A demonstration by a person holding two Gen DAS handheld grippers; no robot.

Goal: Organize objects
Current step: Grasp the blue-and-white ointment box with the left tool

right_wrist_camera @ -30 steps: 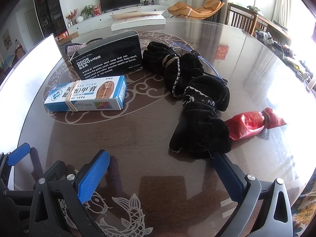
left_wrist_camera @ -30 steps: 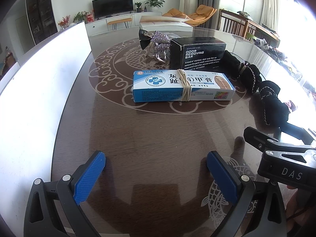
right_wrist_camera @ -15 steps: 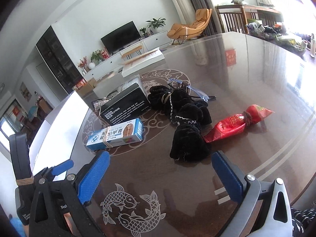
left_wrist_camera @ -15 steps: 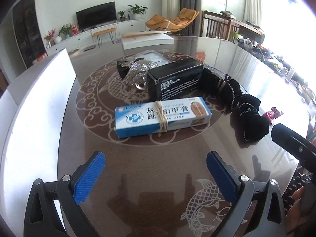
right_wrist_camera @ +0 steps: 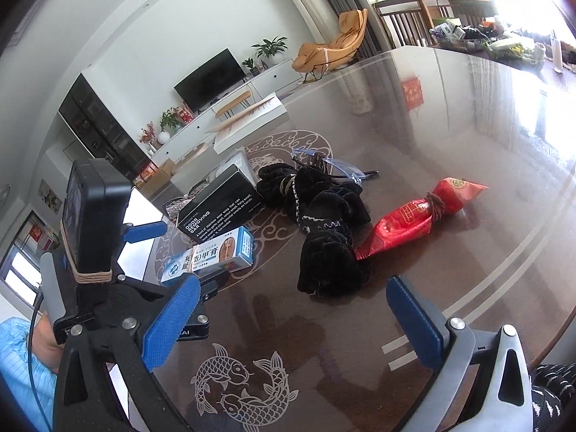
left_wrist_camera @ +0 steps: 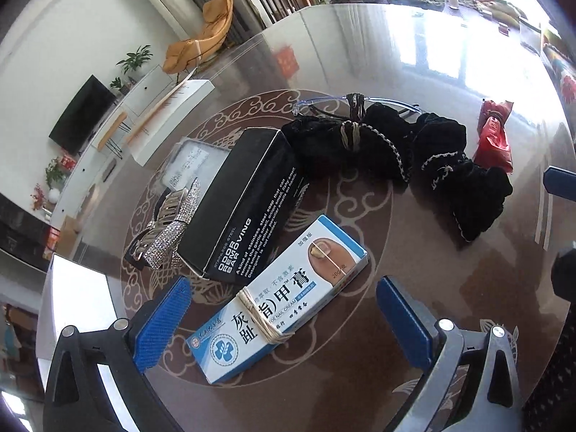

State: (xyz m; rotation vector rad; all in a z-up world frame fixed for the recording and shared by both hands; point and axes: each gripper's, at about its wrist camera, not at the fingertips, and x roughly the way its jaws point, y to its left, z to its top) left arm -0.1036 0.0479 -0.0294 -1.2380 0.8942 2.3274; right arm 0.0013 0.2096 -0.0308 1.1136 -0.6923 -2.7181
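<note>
The blue-and-white nail cream box (left_wrist_camera: 280, 298), bound with a rubber band, lies flat between my left fingers. The black soap box (left_wrist_camera: 248, 208) lies just behind it, black velvet pouches (left_wrist_camera: 396, 151) right of it, the red packet (right_wrist_camera: 414, 217) beyond those.

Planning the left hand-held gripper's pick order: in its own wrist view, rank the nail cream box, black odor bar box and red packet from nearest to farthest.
1. Nail cream box: between the open fingers.
2. Black odor bar box: just behind, left.
3. Red packet: far right.
</note>
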